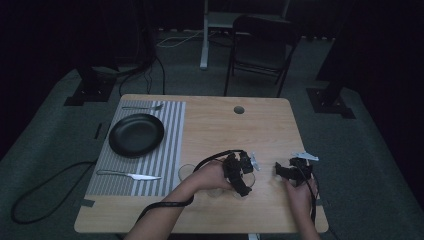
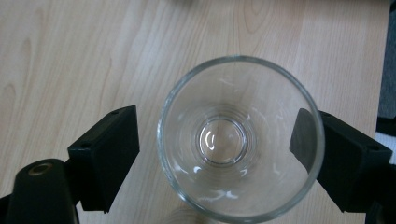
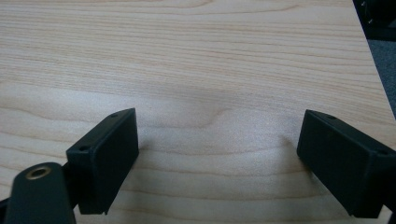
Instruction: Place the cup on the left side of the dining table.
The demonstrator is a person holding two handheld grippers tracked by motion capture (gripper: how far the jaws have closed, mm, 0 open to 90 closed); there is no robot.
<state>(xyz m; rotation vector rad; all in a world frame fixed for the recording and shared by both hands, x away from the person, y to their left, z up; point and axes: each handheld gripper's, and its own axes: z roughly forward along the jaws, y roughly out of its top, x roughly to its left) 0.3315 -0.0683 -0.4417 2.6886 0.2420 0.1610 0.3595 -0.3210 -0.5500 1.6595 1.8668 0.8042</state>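
left gripper (image 2: 219,149) had its jaws spread around the glass (image 2: 240,140), a small gap at one pad. right gripper (image 3: 217,154) sat wide open over bare table (image 3: 196,56), near its edge.

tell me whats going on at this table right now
A person holds a claw in each hand at a wooden table. The left claw is around a clear drinking glass standing upright; one pad is at the rim, the other stands a little off, so it isn't gripped yet. The right claw is open over bare wood. A black plate, a knife and a fork lie on a striped placemat.
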